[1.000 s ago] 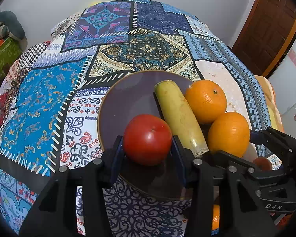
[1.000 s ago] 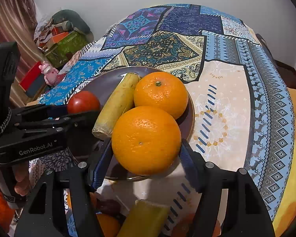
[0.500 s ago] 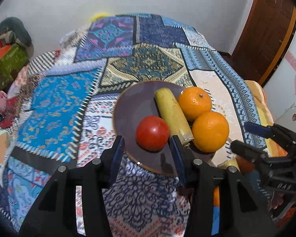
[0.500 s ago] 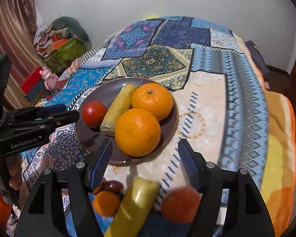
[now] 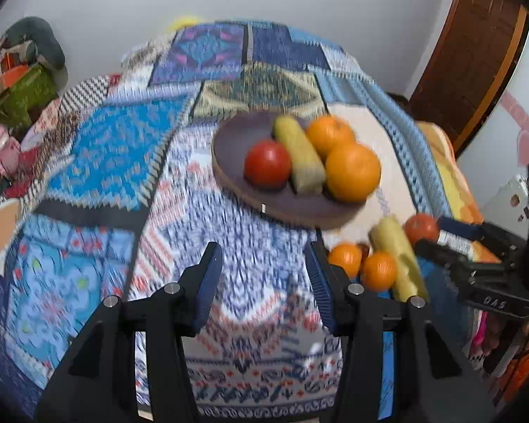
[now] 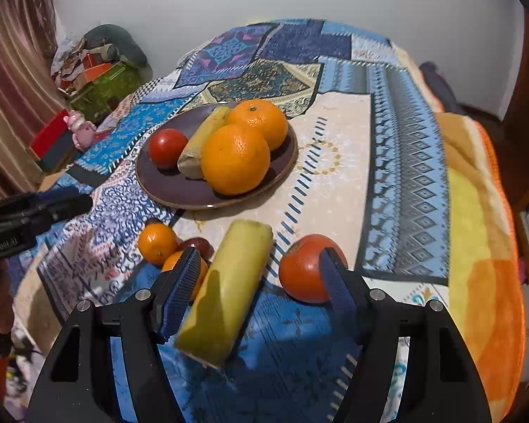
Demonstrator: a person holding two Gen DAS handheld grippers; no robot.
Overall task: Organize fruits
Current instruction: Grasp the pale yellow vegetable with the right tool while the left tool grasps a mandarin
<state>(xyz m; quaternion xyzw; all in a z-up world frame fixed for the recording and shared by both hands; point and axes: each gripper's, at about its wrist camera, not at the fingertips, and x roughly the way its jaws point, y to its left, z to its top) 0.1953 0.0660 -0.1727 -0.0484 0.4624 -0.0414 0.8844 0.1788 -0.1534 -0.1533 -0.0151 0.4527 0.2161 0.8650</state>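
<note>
A dark brown plate [image 5: 236,141] [image 6: 285,162] on the patchwork cloth holds a red tomato [image 5: 267,164] [image 6: 167,148], a yellow banana piece [image 5: 299,155] [image 6: 202,148] and two oranges [image 5: 352,171] [image 6: 235,158]. My left gripper [image 5: 262,275] is open and empty, near the plate's front. My right gripper [image 6: 259,282] is open over loose fruit: a banana piece [image 6: 225,292], a tomato [image 6: 301,268], two small oranges [image 6: 157,242] and a dark red fruit [image 6: 199,243]. The same loose fruit shows in the left wrist view [image 5: 381,268].
The patchwork cloth [image 6: 388,141] covers a round table with an orange-yellow blanket [image 6: 476,246] at its right edge. Boxes and a pink toy [image 6: 79,127] lie on the floor at left. A wooden door [image 5: 469,53] stands at right.
Both grippers have let go of the tomato and the orange on the plate and pulled back towards the table's front. The loose fruit near the edge has come into view.
</note>
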